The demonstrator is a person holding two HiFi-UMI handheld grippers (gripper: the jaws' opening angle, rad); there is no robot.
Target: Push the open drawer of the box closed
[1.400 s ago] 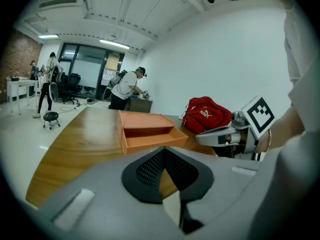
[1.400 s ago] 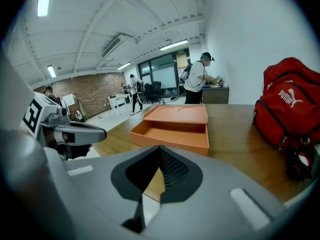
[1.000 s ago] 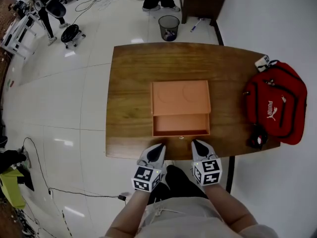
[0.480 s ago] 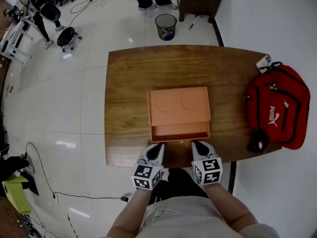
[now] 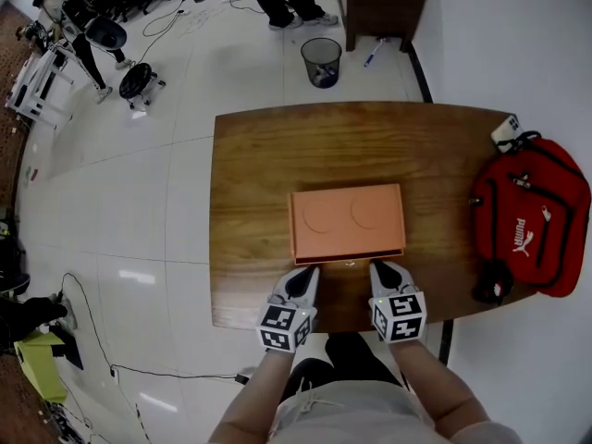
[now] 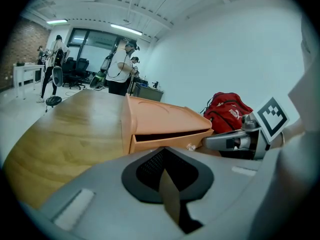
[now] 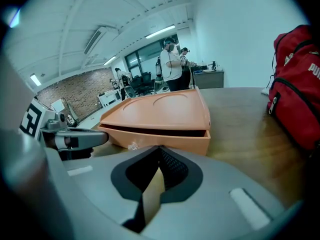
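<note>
Fingers (image 5: 297, 286) of left gripper (image 5: 309, 272), right gripper (image 5: 379, 267) pressed together, tips near drawer (image 5: 348, 256).

Head view looks steeply down on table (image 5: 250, 155); gripper views low, close, face shared box (image 6: 165, 119) front.

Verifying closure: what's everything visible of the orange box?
The box is orange, plastic-looking, flat and rectangular, two round dents in its top, lying midway on the table. Its drawer sticks out slightly at the near side, dark gap above its front, small knob centered. Left tongs and right tongs, both shut, sit just before it; contact unclear.
</note>
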